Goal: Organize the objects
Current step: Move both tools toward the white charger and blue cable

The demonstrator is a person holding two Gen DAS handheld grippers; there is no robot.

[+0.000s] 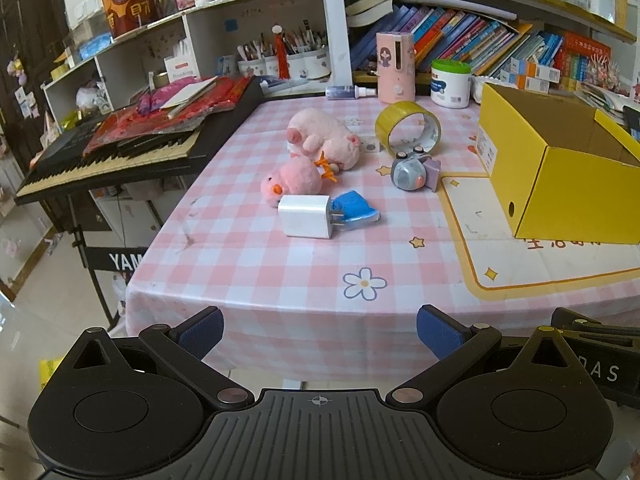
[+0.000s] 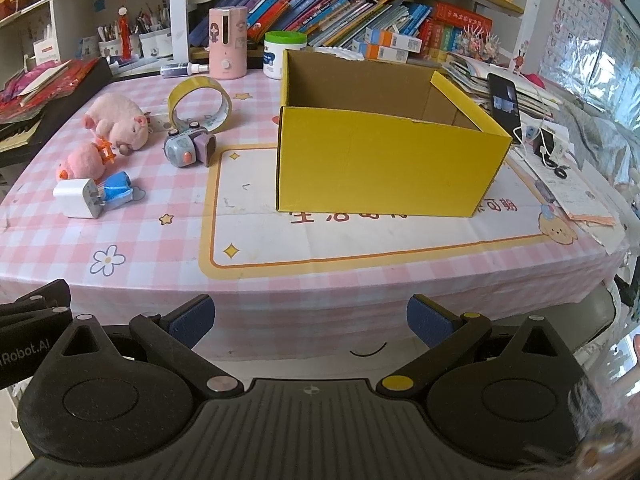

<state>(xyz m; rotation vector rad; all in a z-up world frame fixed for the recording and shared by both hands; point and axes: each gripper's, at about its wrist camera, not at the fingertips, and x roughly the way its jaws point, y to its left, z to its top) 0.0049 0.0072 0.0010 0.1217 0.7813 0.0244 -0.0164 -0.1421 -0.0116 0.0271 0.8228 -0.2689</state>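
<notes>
Both claws, left claw (image 1: 319, 332) and right claw (image 2: 311, 322), hang spread before the table edge (image 2: 280, 300), yellow box (image 2: 384, 164) beside scattered toys.

Soft, even daylight fills both views, bright and without harsh glare. The yellow box (image 2: 384, 160) throws only a faint shadow on the table (image 2: 360, 276) at its base. Fisheye bending curves the shelves behind the box, and the far corners darken and blur.

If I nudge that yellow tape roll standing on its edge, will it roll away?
Probably. The tape roll stands upright on its rim, so a sideways nudge may tip it and a push along its rim may roll it. It looks hollow, so likely light. The toy camera nearby might stop it.
</notes>
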